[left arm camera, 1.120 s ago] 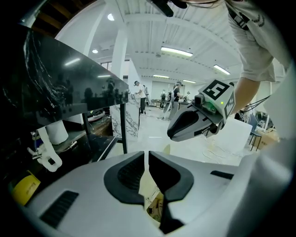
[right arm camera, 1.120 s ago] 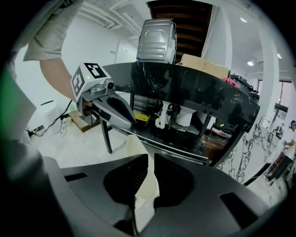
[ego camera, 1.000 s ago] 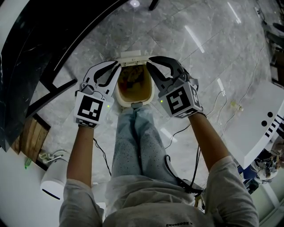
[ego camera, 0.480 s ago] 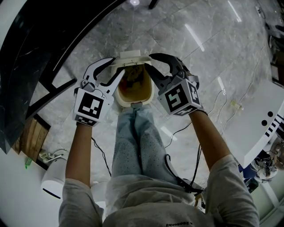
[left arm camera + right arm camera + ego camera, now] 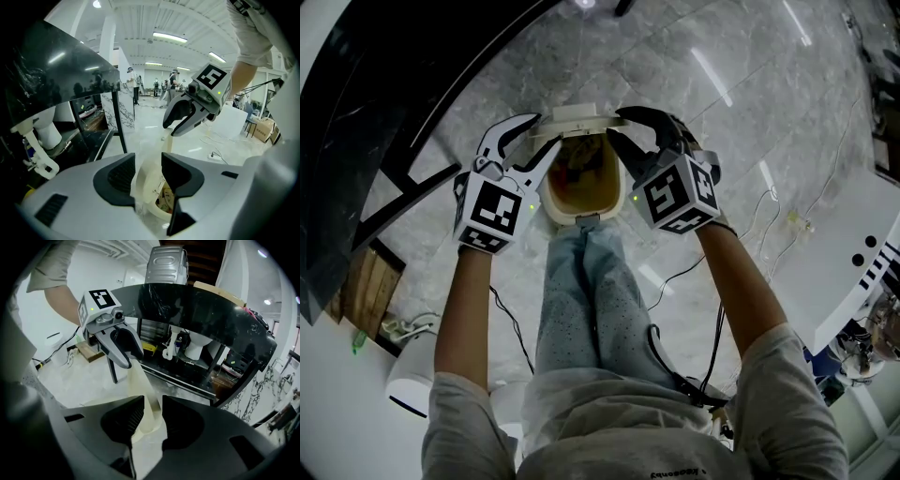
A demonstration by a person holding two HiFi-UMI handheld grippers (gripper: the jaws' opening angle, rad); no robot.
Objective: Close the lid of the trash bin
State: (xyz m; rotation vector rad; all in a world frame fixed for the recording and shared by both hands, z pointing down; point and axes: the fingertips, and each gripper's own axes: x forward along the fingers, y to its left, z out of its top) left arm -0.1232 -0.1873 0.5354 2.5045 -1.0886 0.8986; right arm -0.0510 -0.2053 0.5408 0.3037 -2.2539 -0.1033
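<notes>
A cream trash bin (image 5: pixel 551 202) stands open on the marble floor, with brownish rubbish inside. Its lid (image 5: pixel 577 118) stands upright at the far side. My left gripper (image 5: pixel 546 131), white-jawed, has just been opening and is now open. The lid's left edge (image 5: pixel 149 185) stands between its pads, and neither pad presses on it. My right gripper (image 5: pixel 616 125), black-jawed, is open too and straddles the lid's right edge (image 5: pixel 140 385). The left gripper view shows the right gripper (image 5: pixel 180 122) at the lid's top. The right gripper view shows the left gripper (image 5: pixel 124 350) in the same place.
The person's jeans-clad legs (image 5: pixel 581 300) reach the bin's near side. A dark curved counter (image 5: pixel 384 84) on black legs stands at the left, with a wooden box (image 5: pixel 366 281) beside it. Cables (image 5: pixel 769 216) trail over the floor at the right, near white furniture (image 5: pixel 862 253).
Both grippers moved away from the person, up to the lid's edges. The left jaws went from shut to open. The right jaws stayed open.
</notes>
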